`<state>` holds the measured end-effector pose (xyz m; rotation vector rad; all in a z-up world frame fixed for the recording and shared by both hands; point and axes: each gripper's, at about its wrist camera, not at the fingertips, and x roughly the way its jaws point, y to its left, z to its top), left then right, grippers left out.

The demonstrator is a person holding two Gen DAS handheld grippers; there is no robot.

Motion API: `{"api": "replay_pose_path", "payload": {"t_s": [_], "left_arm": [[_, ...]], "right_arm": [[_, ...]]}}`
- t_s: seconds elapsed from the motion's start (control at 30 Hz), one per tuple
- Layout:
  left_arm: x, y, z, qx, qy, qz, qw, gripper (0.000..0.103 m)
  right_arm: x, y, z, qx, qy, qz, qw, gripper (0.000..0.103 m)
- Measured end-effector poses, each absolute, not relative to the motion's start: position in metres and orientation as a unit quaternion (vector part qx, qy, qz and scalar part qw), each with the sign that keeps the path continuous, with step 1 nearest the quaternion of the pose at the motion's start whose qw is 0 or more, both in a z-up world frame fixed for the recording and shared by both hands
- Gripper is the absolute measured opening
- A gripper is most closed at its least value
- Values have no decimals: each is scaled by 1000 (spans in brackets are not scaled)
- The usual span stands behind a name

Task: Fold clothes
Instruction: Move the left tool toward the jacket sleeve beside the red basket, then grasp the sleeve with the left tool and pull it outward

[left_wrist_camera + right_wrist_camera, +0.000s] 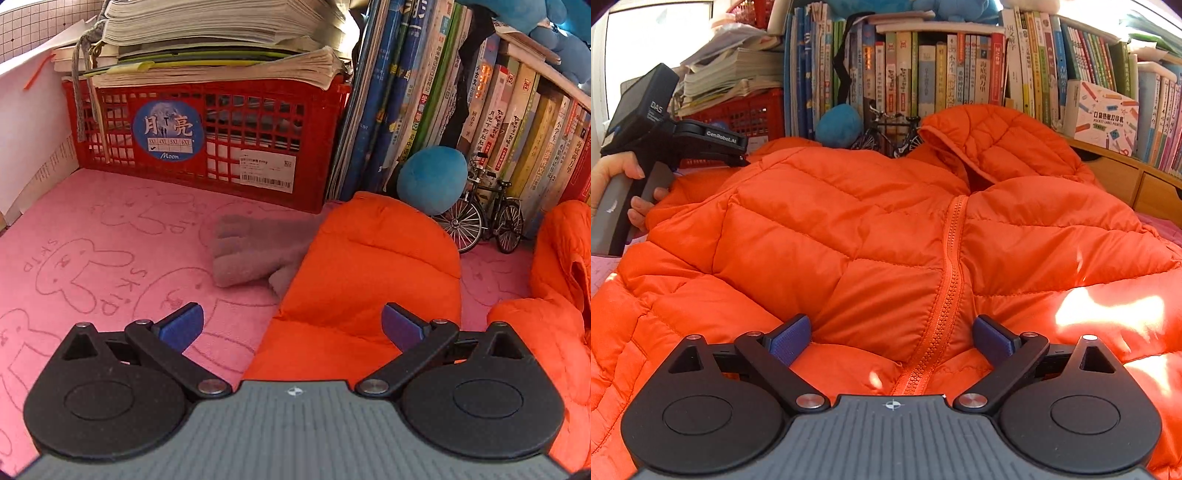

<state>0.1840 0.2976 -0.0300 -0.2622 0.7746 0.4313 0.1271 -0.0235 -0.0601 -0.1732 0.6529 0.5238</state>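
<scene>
An orange quilted hooded jacket [886, 236] lies front up on a pink rabbit-print towel [92, 266], its zipper [951, 266] closed and its hood [997, 144] toward the bookshelf. One orange sleeve [369, 266] stretches out in the left wrist view. My left gripper [291, 326] hovers open over that sleeve's near end, holding nothing. My right gripper [892, 341] stands open just above the jacket's lower front, astride the zipper. In the right wrist view the left gripper's body [683, 136] shows at the far left, gripped by a hand [617, 173].
A grey fuzzy glove [255, 254] lies on the towel beside the sleeve. Behind stand a red crate [207, 140] under stacked papers, a row of books [498, 122], a blue plush ball [432, 179] and a model bicycle [484, 218]. A wooden drawer unit [1126, 177] is at right.
</scene>
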Motion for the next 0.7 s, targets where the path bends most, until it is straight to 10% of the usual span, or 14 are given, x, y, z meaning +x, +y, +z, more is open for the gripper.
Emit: {"api": "replay_pose_path", "payload": {"t_s": [0.47, 0.7], "left_arm": [[215, 282, -59, -63, 414, 114, 901, 98], [206, 263, -55, -57, 367, 178, 911, 41]], "right_arm": [[130, -26, -60, -70, 326, 261, 906, 98], [131, -25, -61, -68, 328, 261, 906, 99]]}}
